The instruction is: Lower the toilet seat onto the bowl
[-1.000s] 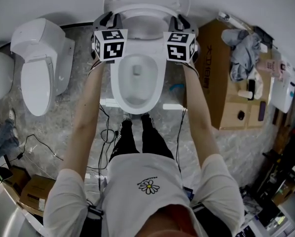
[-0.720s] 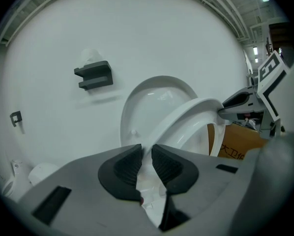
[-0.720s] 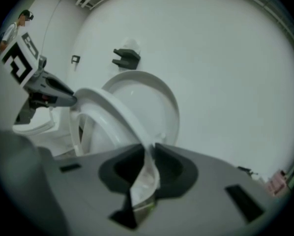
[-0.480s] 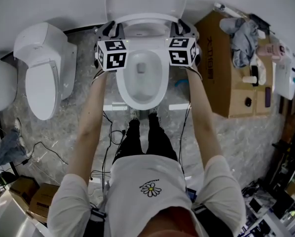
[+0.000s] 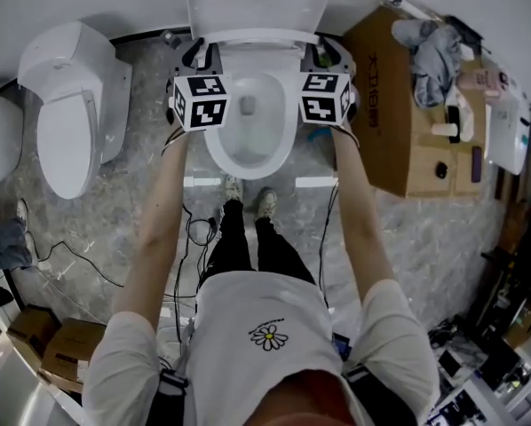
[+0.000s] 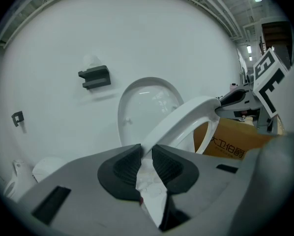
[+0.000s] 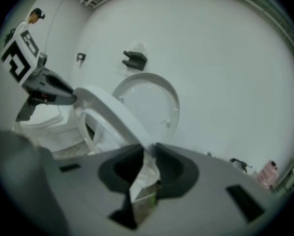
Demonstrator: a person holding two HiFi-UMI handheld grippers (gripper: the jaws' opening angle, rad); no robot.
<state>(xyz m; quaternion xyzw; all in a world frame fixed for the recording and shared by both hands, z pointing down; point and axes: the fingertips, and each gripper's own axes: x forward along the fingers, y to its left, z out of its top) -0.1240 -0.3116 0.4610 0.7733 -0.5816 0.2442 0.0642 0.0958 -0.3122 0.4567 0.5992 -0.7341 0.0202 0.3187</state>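
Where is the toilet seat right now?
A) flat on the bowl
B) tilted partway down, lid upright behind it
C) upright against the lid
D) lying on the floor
B: the toilet seat slants forward, clear of the upright lid, and is not yet down on the bowl.

We held our left arm [image 5: 159, 229] and right arm [image 5: 359, 229] stretched straight ahead, side by side. Our left claw [image 6: 147, 154] pinched one side of the toilet seat [image 6: 186, 117] between its pads. Our right claw [image 7: 149, 154] had the other side between its jaws, which had just been opening slightly. Both claws pointed forward and somewhat down.
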